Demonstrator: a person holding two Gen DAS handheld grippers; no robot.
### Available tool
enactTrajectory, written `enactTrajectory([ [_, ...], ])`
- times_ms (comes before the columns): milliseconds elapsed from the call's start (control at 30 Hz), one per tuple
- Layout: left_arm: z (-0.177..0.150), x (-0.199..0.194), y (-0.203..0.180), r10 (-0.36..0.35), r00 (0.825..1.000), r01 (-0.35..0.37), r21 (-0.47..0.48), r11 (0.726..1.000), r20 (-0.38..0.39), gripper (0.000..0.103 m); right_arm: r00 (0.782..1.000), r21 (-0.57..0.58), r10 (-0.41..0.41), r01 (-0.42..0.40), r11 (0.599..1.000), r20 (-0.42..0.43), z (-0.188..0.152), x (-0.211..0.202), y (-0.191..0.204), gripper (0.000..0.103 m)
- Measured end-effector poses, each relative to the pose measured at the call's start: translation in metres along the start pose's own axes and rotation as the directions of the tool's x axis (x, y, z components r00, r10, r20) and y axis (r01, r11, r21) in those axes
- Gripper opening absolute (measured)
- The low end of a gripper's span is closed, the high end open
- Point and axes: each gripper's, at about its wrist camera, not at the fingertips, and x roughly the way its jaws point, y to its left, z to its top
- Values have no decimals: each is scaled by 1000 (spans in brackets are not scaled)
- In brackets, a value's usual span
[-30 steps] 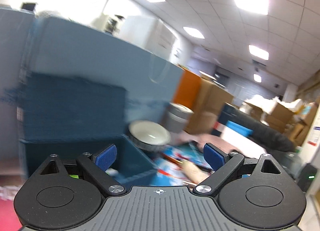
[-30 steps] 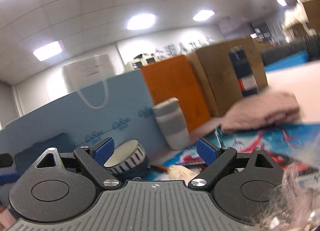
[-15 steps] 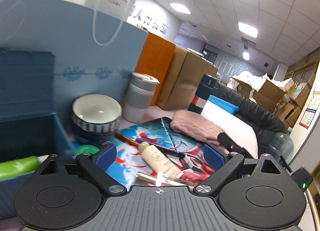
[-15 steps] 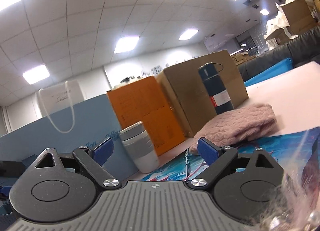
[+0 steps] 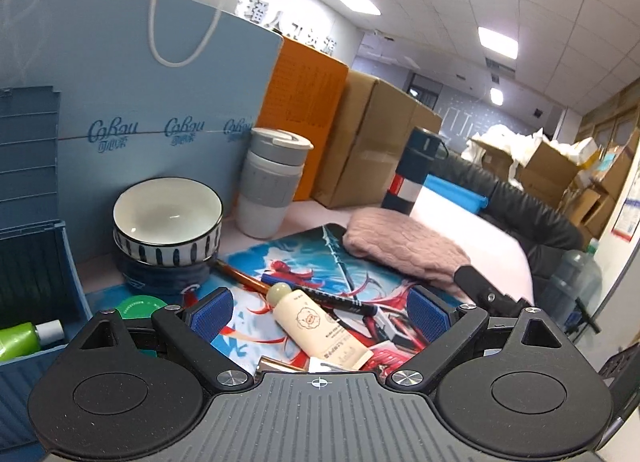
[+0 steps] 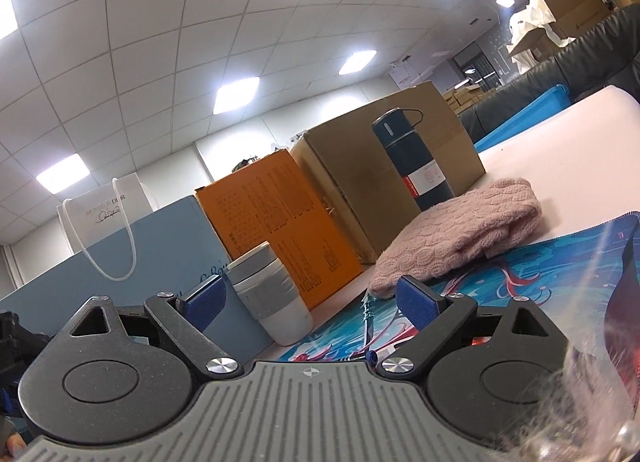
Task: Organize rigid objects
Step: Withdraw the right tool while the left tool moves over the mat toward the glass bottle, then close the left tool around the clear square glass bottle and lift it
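Left tongs point(image 5: 319, 312) spread wide, empty, straddling small cream squeeze tube point(image 5: 318, 329) lying on colourful printed mat point(image 5: 304, 254), seemingly aligned for pickup; right tongs point(image 6: 310, 304) likewise spread, idle.

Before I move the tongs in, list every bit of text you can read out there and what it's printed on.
"Cabau", repeated, small characters beneath unreadable: blue board.
"DIOR", above a scrawled signature: white paper bag.
Large white characters, cut off and unreadable: back wall.
Print too small to read: cream tube, orange box, thermos label, green lid.
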Motion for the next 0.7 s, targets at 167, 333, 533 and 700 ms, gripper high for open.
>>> enactTrajectory([
  [167, -1, 4, 5, 15, 1000, -15, -4, 1000, -21, 96, 1000, -3, -8, 8, 1000, -2, -1, 0, 0, 92],
  [333, -5, 4, 1, 15, 1000, -14, 58, 998, -16, 96, 1000, 4, -9, 9, 1000, 8, -1, -1, -1, 92],
  [533, -15, -2, -13, -5, 996, -15, 233, 972, 85, 96, 997, 64, -18, 13, 998, 71, 2, -12, -10, 93],
  [700, -31, -1, -35, 106, 985, -160, 476, 865, 139, 96, 997, 129, -34, 24, 991, 75, 5, -15, -19, 96],
])
